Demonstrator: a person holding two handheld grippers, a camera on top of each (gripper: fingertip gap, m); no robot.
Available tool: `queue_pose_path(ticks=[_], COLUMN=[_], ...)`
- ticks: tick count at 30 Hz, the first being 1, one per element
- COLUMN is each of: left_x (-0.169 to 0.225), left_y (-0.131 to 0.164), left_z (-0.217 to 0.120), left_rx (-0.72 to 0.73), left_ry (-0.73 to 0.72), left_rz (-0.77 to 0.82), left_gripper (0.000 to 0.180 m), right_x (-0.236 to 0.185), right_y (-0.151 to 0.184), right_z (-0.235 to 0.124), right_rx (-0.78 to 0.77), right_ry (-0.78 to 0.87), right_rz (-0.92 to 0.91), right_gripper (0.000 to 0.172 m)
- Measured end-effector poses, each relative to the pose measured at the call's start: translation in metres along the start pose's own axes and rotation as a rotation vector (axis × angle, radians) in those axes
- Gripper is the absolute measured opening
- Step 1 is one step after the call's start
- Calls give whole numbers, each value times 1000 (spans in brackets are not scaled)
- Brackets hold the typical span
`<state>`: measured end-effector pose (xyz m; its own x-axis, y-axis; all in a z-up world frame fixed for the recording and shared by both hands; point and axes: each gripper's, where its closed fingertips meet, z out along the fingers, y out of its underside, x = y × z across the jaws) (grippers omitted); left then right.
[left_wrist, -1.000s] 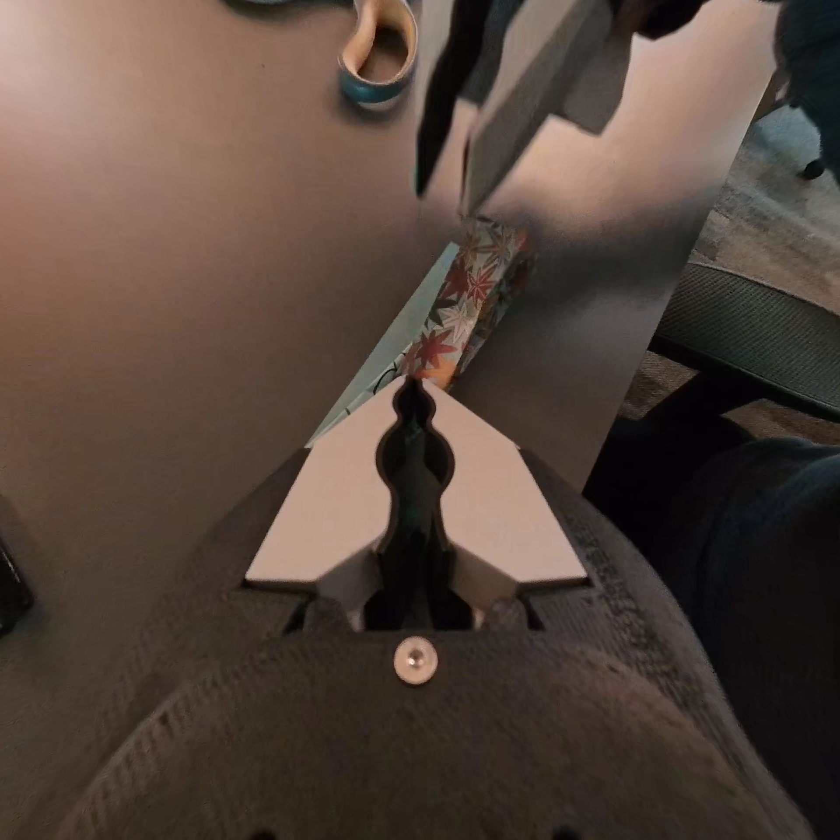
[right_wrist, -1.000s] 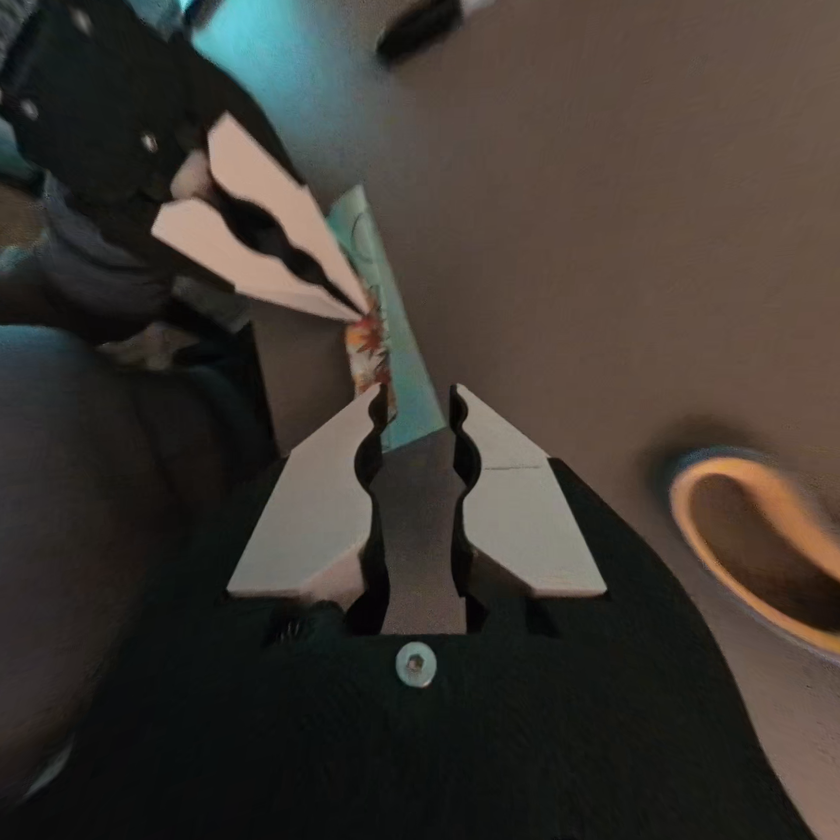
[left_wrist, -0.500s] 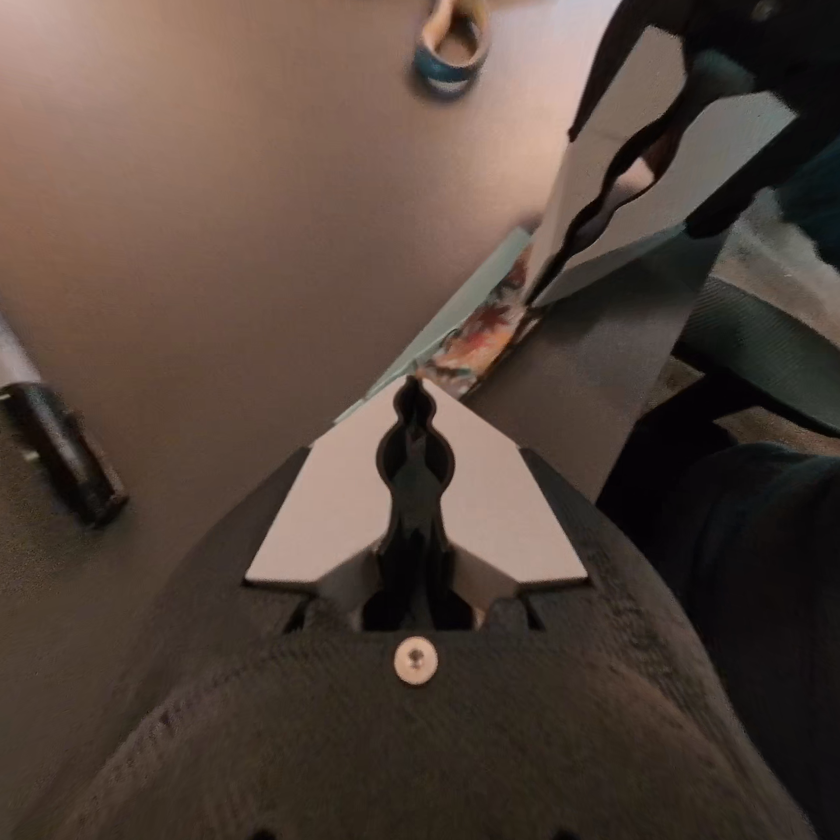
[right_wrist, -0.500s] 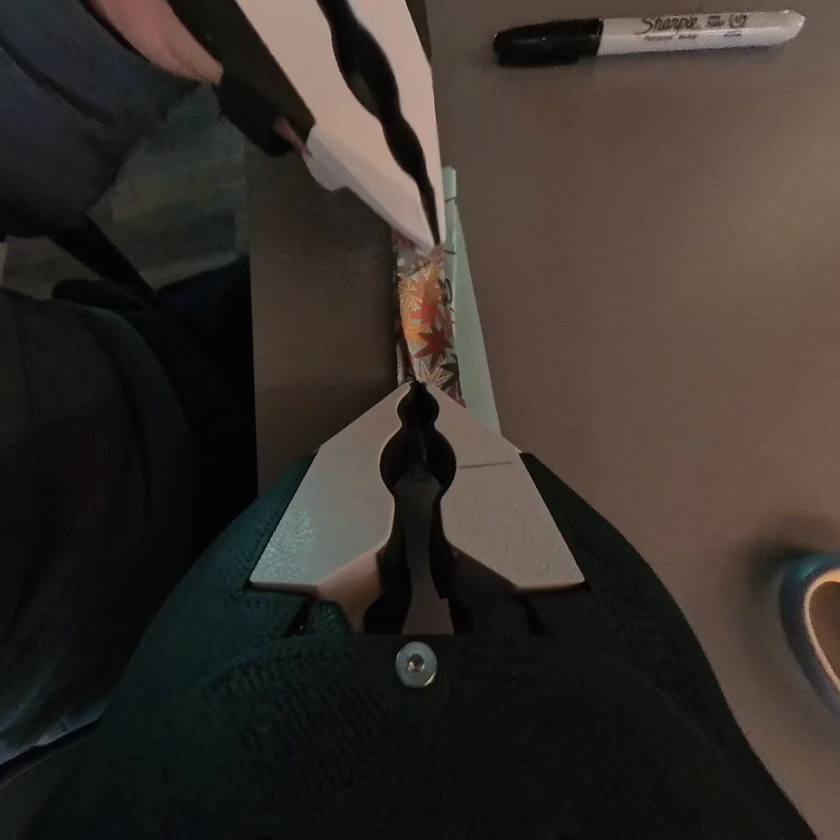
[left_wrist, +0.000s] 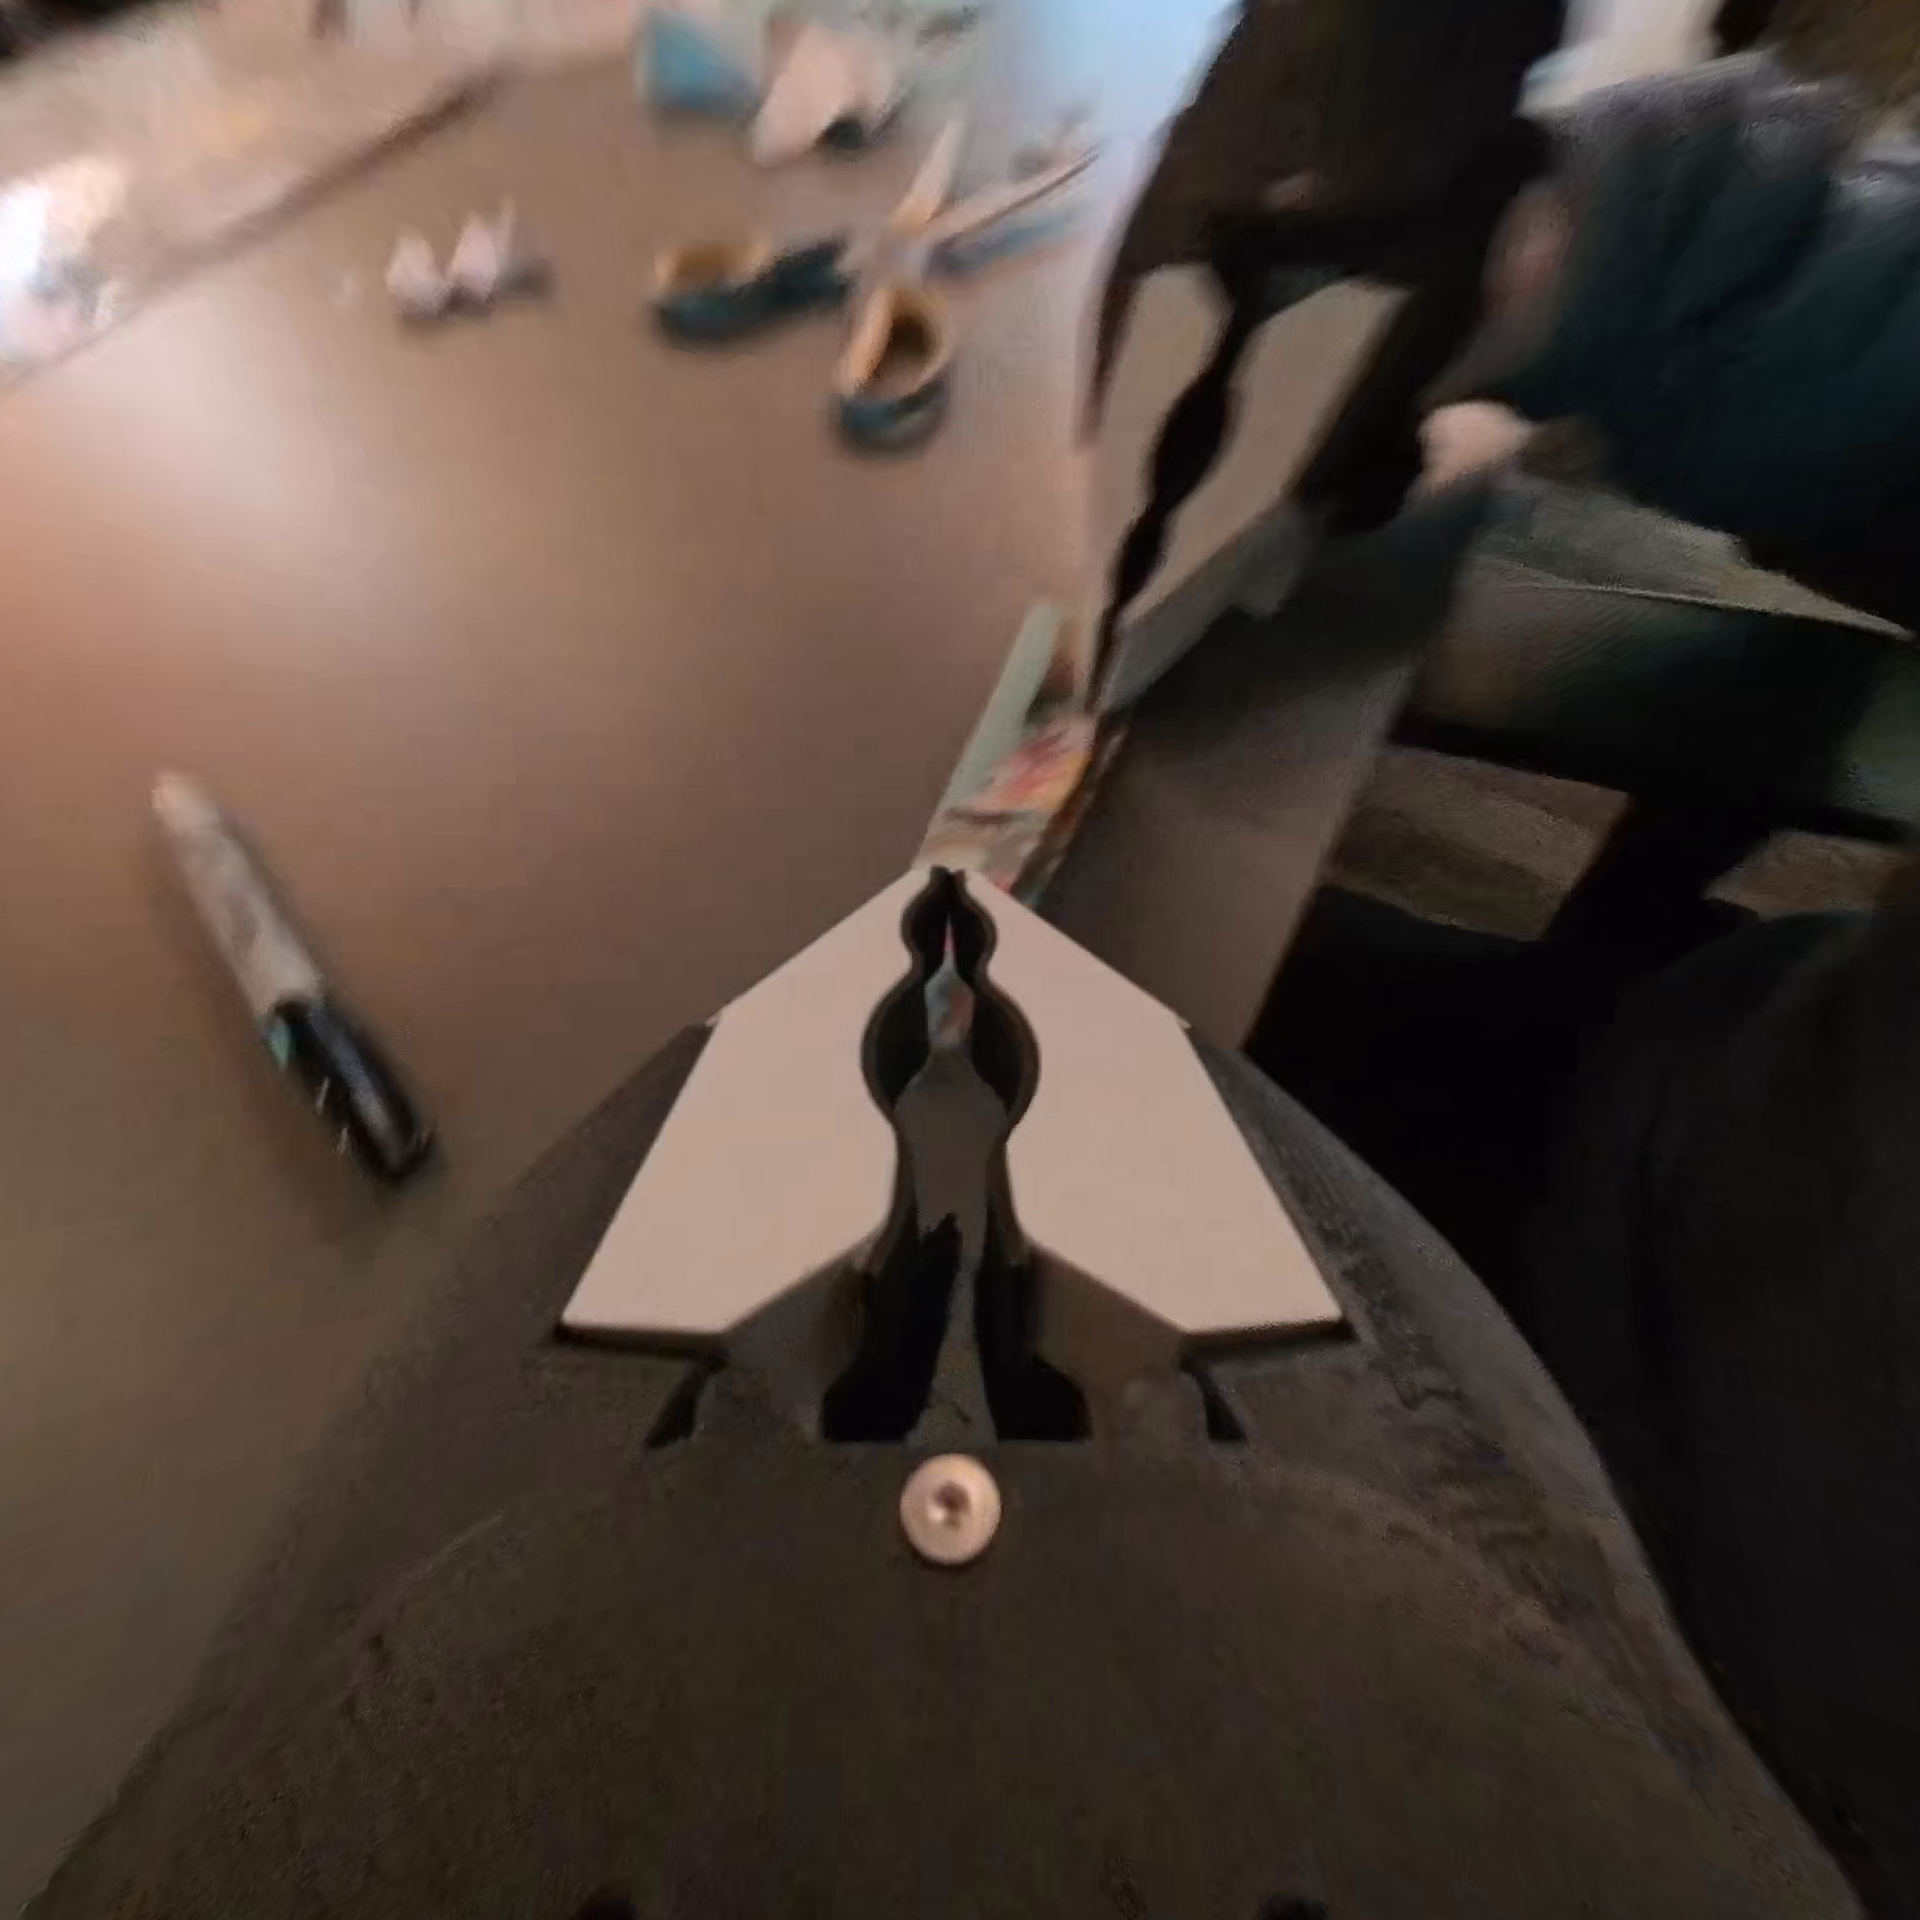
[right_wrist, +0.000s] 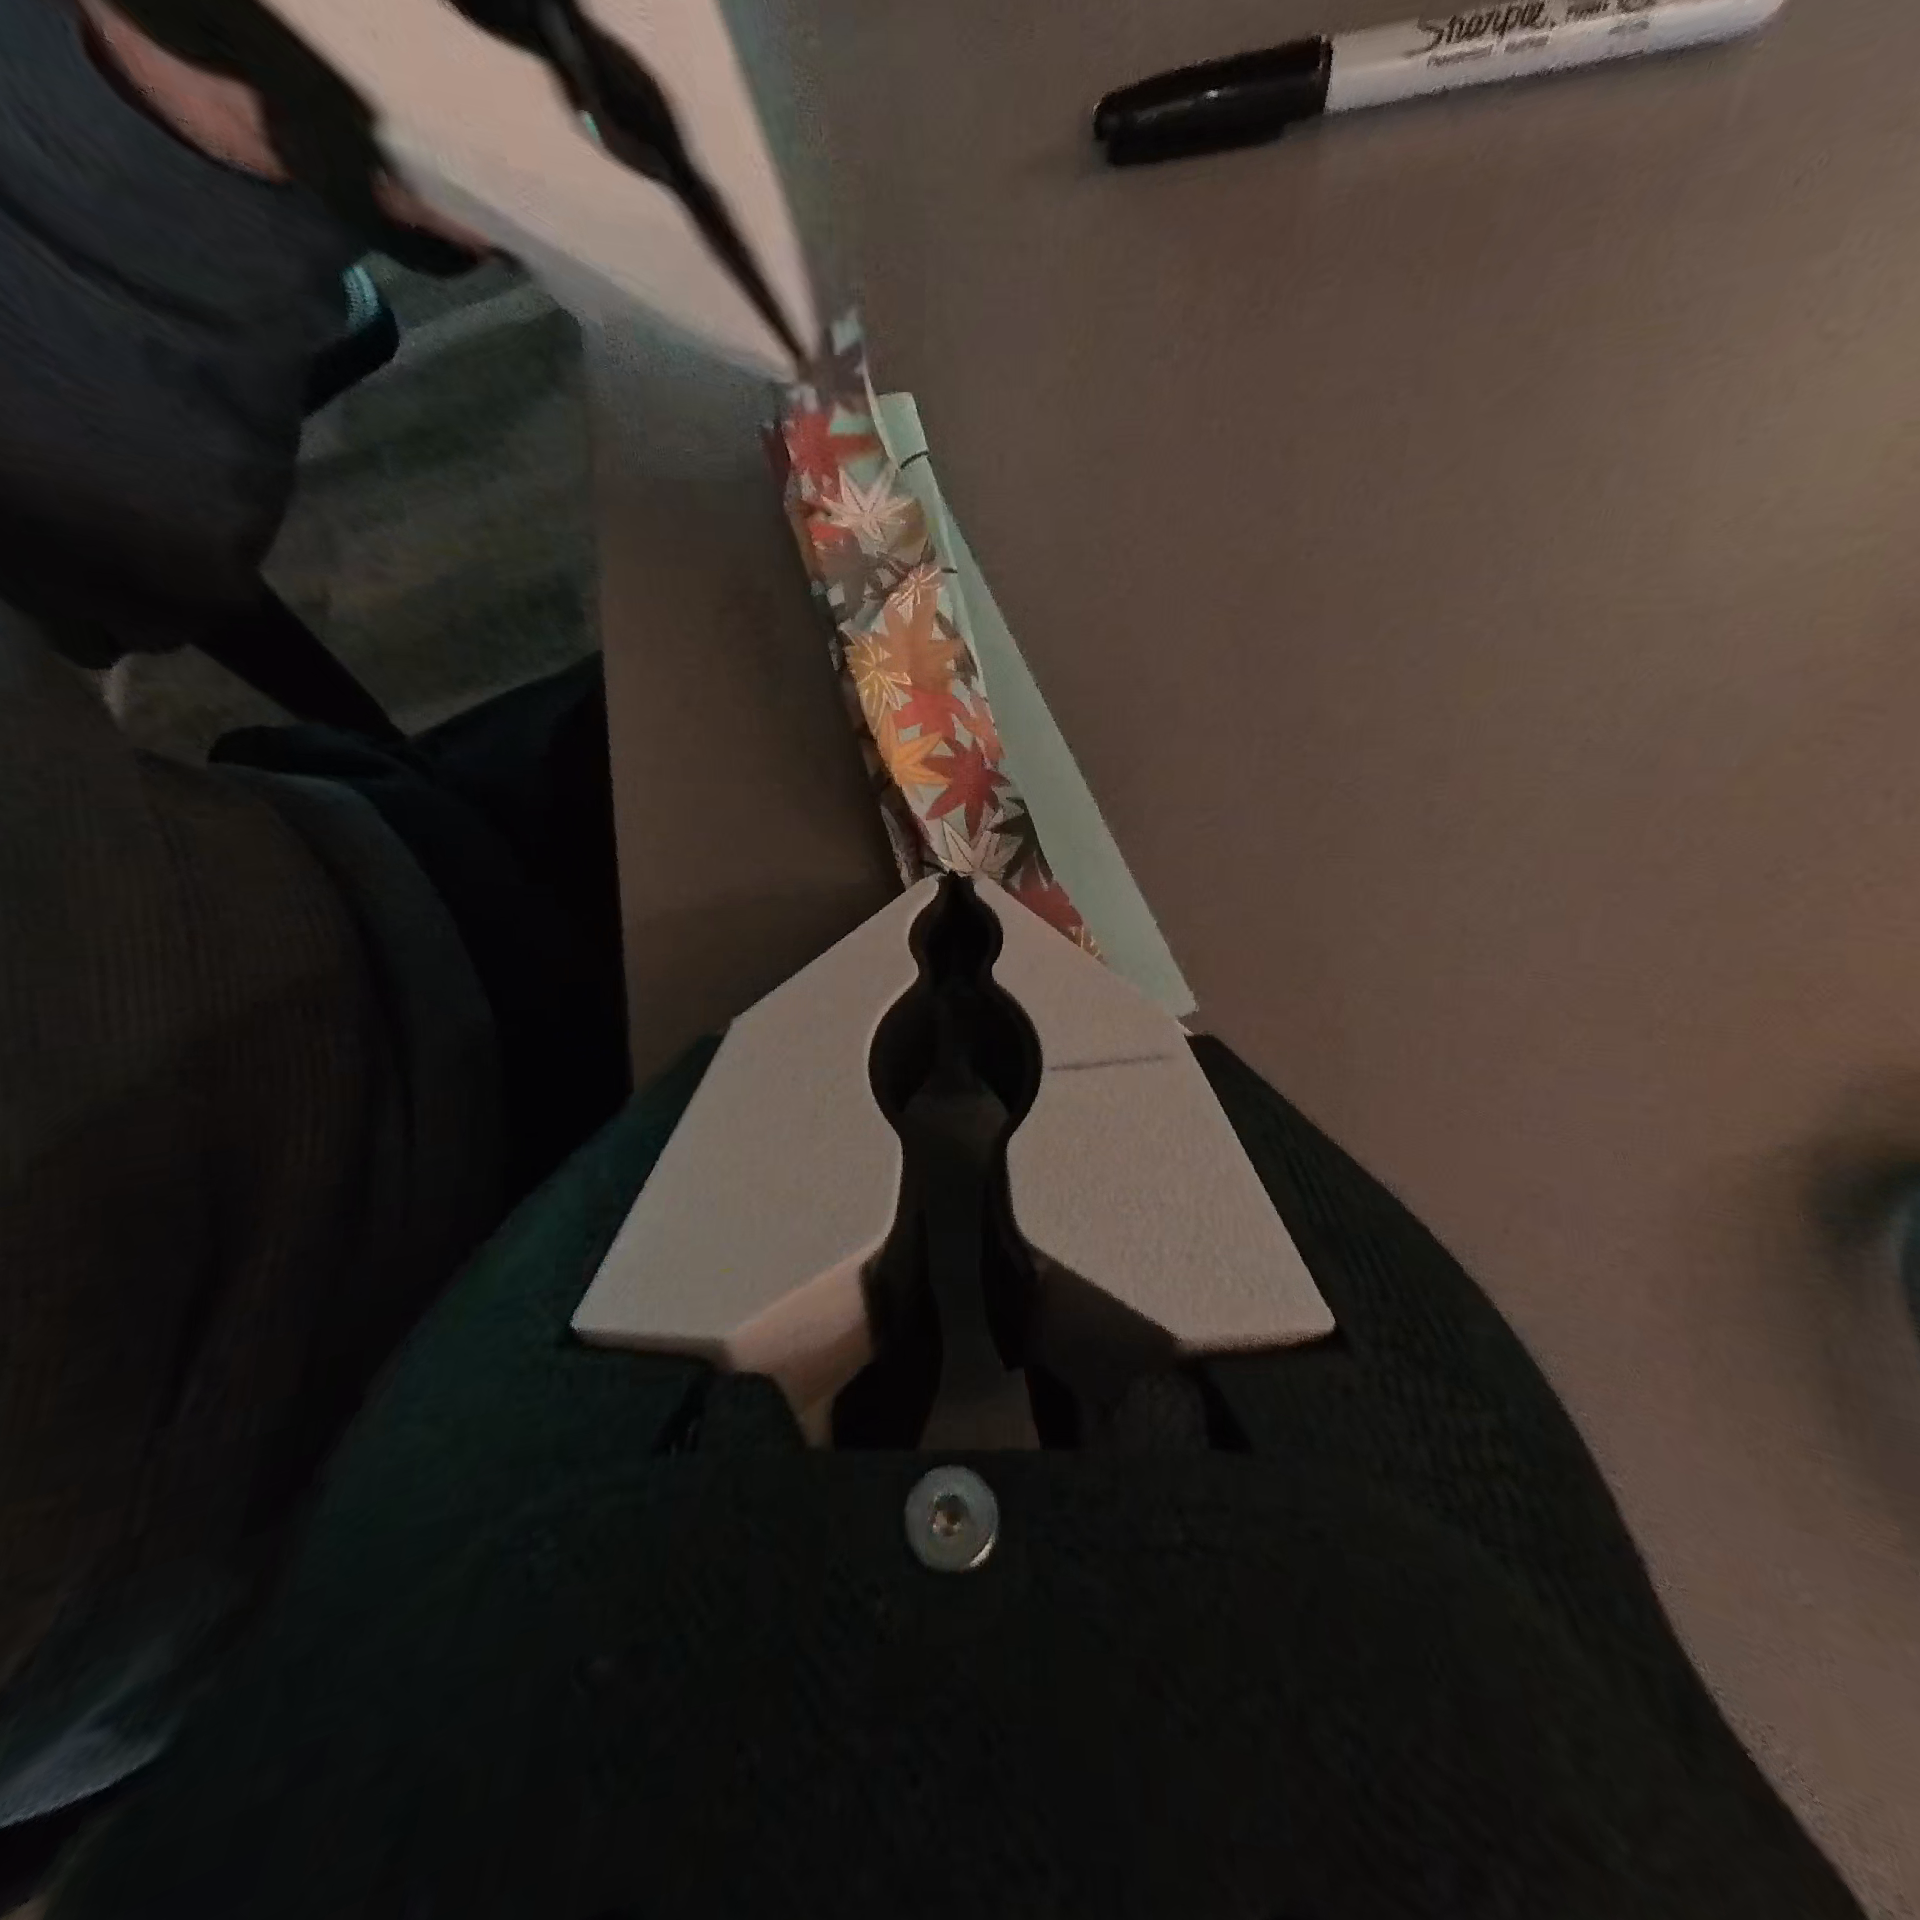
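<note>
In the left wrist view the left gripper pinched the leaf-patterned paper strip, which ran toward one o'clock along the surface edge; in the right wrist view the right gripper clamped its other end, strip pointing eleven o'clock, a lettered marker at one o'clock.

Each camera sits just behind its own closed fingertips, looking forward and down, close to the table edge. Both views share the leaf-patterned paper strip ahead of the tips and the marker, and each sees the opposite gripper beyond.
</note>
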<state>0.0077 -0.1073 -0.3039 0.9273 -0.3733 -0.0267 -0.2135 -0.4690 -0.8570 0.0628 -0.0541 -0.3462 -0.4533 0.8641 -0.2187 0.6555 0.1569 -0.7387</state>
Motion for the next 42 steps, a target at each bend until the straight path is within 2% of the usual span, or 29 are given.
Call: queue_pose_path(ticks=[1,2,5,6,8,9,12,15,18,21,24,26,28,32,36,37,38,40,41,42], left_x=[15,31,49,49,41,41,46,56,64,70,60,56,50,43,47,48,49,47,46,43], left_y=[-6,-4,23,33,48,49,47,44,43,41,37,33,26,18,6,4,3,1,-4,-9], left_z=[1,4,26,33,43,47,43,34,26,19,14,11,8,6,5,5,4,2,1,-1], left_rx=[29,19,-167,-231,-322,-316,-320,-294,-240,-200,-173,-162,-152,-202,-186,-177,-165,-144,-110,-65], left_ry=[51,102,88,56,-37,-62,-81,-87,-103,-84,-91,-66,-61,-96,-73,-66,-58,-56,-67,-94], left_rz=[80,160,341,394,447,457,451,445,451,383,235,168,141,258,319,323,324,307,300,302], left_gripper=[15,49,88,89,79,82,70,44,22,4,0,0,0,0,0,0,0,0,0,6], right_x=[-3,-7,-19,-22,-24,-23,-23,-31,-43,-55,-61,-59,-52,-43,-20,-14,-9,-4,-4,-4], right_y=[2,4,10,12,15,16,17,20,24,19,1,-11,-18,-34,-26,-25,-26,-30,-32,-33], right_z=[-1,-2,-6,-8,-10,-11,-14,-16,-18,-24,-34,-41,-45,-46,-30,-29,-30,-36,-38,-40], right_rx=[-5,-14,-36,-40,-40,-38,-19,-2,15,89,222,267,232,114,-165,-212,-235,-231,-216,-210], right_ry=[-12,-33,-100,-111,-110,-91,5,46,13,-7,50,171,321,527,647,674,700,725,714,697], right_rz=[11,28,85,97,105,98,-4,-59,-53,-108,-232,-386,-553,-829,-1023,-1056,-1075,-1081,-1059,-1019], right_gripper=[0,0,0,0,0,0,0,0,0,3,50,63,67,72,85,85,73,22,6,0])
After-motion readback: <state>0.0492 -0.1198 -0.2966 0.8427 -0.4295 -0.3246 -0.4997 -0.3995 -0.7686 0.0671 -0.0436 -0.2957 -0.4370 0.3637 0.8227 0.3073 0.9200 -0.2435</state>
